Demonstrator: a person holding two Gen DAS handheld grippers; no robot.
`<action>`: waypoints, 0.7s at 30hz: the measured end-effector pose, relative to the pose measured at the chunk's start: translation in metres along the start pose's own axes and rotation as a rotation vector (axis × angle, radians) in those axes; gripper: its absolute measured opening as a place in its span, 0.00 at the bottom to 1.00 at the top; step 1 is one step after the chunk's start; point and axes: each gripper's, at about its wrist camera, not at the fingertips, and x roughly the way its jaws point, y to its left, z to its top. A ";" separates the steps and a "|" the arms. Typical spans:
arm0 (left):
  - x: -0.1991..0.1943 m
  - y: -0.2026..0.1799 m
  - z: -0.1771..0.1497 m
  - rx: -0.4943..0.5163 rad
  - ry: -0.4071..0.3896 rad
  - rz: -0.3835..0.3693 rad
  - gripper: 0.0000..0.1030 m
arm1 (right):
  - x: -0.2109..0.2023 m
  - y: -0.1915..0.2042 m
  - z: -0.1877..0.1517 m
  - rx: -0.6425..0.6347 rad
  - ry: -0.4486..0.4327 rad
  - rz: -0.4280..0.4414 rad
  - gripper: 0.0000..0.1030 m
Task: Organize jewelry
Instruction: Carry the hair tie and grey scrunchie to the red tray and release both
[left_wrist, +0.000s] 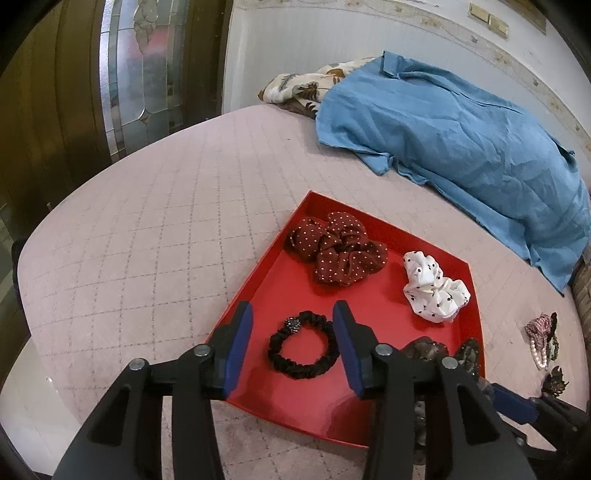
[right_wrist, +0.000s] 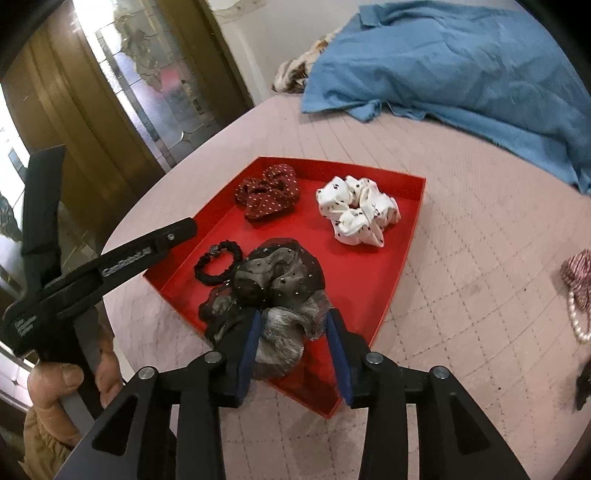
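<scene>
A red tray (left_wrist: 295, 402) (right_wrist: 369, 280) lies on the pink quilted bed. In it are a dark red dotted scrunchie (left_wrist: 338, 249) (right_wrist: 267, 195), a white dotted scrunchie (left_wrist: 434, 288) (right_wrist: 356, 210), a thin black scrunchie (left_wrist: 303, 349) (right_wrist: 218, 264) and a black and grey mesh scrunchie (right_wrist: 273, 299) (left_wrist: 424, 349). My left gripper (left_wrist: 293, 319) is open above the thin black scrunchie, which lies on the tray. My right gripper (right_wrist: 291, 321) is open with the mesh scrunchie between its fingers, resting in the tray.
A blue cloth (left_wrist: 461, 147) (right_wrist: 461, 62) and a patterned cloth (left_wrist: 295, 86) lie at the back. A pink scrunchie with pearls (left_wrist: 541, 338) (right_wrist: 578, 291) and a dark hair piece (left_wrist: 554, 382) lie right of the tray. A glass door (left_wrist: 136, 74) stands at the left.
</scene>
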 end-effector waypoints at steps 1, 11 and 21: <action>0.000 0.001 0.000 -0.003 -0.001 0.000 0.44 | -0.002 0.001 0.000 -0.006 -0.006 -0.004 0.45; -0.003 0.006 0.000 -0.029 -0.012 0.000 0.51 | -0.031 -0.002 -0.006 -0.024 -0.066 -0.037 0.54; -0.008 -0.002 -0.006 0.000 -0.040 0.032 0.52 | -0.074 -0.023 -0.029 -0.070 -0.114 -0.148 0.60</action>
